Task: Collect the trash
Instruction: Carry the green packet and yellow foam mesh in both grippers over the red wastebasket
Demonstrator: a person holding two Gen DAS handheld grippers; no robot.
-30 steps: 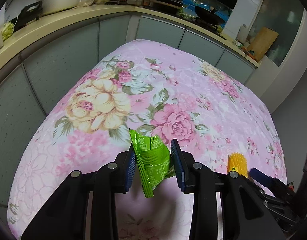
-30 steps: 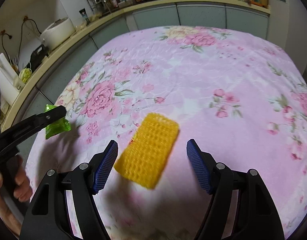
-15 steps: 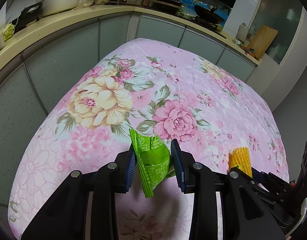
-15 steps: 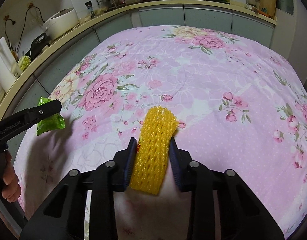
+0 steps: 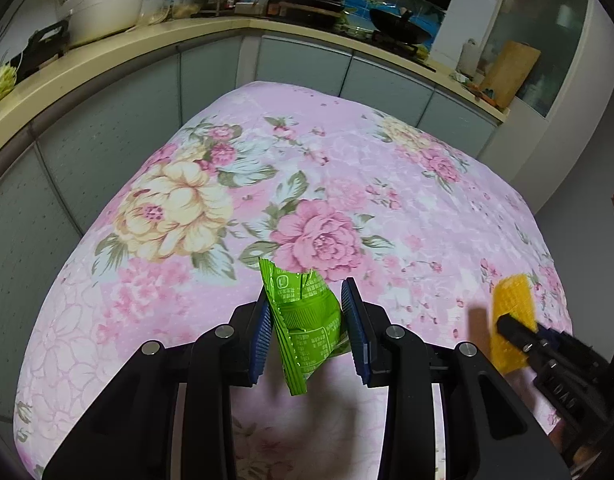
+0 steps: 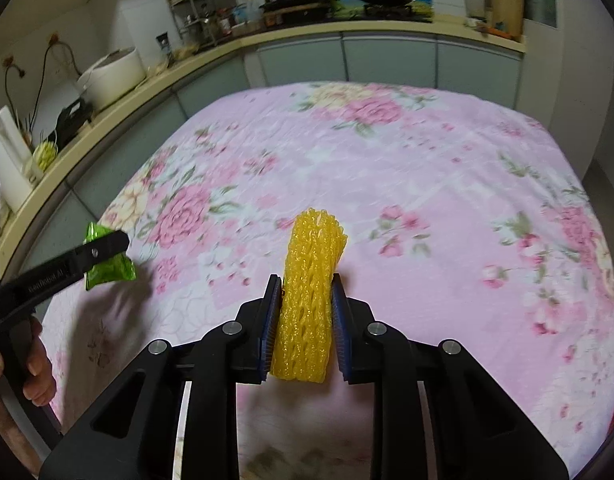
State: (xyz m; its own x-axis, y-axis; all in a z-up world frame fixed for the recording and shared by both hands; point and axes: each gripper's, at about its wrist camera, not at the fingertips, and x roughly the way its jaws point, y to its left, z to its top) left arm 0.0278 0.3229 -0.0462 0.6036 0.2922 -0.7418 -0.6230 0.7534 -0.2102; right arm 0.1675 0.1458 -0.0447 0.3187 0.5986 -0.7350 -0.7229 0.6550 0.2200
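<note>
Crumpled green plastic wrapper (image 5: 303, 320) sits pinched in your left gripper (image 5: 307, 320), above the near edge of the pink floral quilted cloth (image 5: 347, 184). Your right gripper (image 6: 303, 316) clamps the yellow foam net sleeve (image 6: 309, 300) over the cloth. Beyond, the cloth lies bare up to the grey cabinet fronts (image 5: 211, 76).

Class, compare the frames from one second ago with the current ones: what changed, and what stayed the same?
The right gripper closed on the yellow foam net, which lay flat on the floral cloth between open fingers, and raised it upright. The left gripper stayed shut on the green wrapper.
</note>
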